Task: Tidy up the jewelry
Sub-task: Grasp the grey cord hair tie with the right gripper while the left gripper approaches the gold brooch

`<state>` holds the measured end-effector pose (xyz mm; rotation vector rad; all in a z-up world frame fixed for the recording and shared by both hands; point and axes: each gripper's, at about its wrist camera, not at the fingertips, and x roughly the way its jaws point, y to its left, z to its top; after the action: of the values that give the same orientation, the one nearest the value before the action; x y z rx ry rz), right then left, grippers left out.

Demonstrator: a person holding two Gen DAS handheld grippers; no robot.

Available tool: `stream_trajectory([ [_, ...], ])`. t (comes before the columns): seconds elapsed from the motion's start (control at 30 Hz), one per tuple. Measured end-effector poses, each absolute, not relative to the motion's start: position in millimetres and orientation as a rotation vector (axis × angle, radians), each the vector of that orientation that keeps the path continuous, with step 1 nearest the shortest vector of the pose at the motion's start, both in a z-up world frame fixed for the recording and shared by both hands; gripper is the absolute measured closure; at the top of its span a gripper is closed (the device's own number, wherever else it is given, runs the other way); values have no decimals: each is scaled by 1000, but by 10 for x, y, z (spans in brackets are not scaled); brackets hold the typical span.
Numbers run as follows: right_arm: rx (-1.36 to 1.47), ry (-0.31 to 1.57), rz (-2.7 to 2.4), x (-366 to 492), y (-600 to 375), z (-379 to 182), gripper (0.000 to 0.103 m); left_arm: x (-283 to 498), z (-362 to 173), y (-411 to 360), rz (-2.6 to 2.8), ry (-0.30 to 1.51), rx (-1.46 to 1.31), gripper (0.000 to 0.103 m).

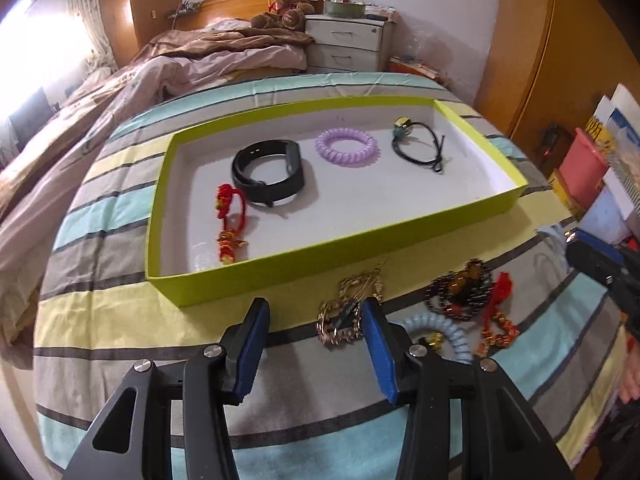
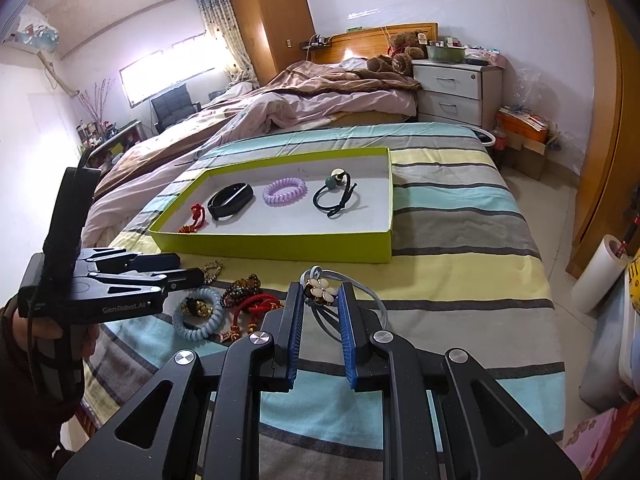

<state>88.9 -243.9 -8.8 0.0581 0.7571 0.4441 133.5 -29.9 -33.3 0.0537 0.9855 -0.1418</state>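
Note:
A lime-green box [image 1: 280, 256] lies on the striped bedcover. It holds a red charm bracelet [image 1: 230, 220], a black wristband [image 1: 268, 172], a purple coil tie [image 1: 346, 148] and a black beaded hair tie [image 1: 418, 146]. In front of the box lie a gold chain [image 1: 344, 320], a dark bead bracelet [image 1: 460, 288], a pale blue coil tie [image 1: 444, 332] and a red cord charm [image 1: 498, 320]. My left gripper [image 1: 316, 306] is open just above the cover, its right finger beside the gold chain. My right gripper [image 2: 321, 288] is shut on a grey hair tie with a white flower [image 2: 318, 294].
The striped bedcover [image 2: 460, 240] drops off at its right edge to a tiled floor. An unmade bed [image 2: 300, 96] and a white nightstand [image 2: 456, 92] stand behind the box. Stacked boxes and books [image 1: 592, 168] crowd the right side.

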Motion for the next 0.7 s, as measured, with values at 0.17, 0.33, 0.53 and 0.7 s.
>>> stream_trajectory([
  [0.17, 54, 756, 445, 901, -2416, -94, 85, 1329, -330, -269, -144, 983, 48, 56],
  [0.33, 54, 756, 451, 921, -2379, -93, 85, 1332, -343, -354, -199, 987, 80, 56],
  [0.53, 61, 760, 455, 936, -2350, -99, 85, 1387, -358, -398, -213, 983, 98, 55],
  [0.7, 58, 762, 459, 941, -2309, -112, 85, 1367, -357, -408, -211, 975, 102, 62],
])
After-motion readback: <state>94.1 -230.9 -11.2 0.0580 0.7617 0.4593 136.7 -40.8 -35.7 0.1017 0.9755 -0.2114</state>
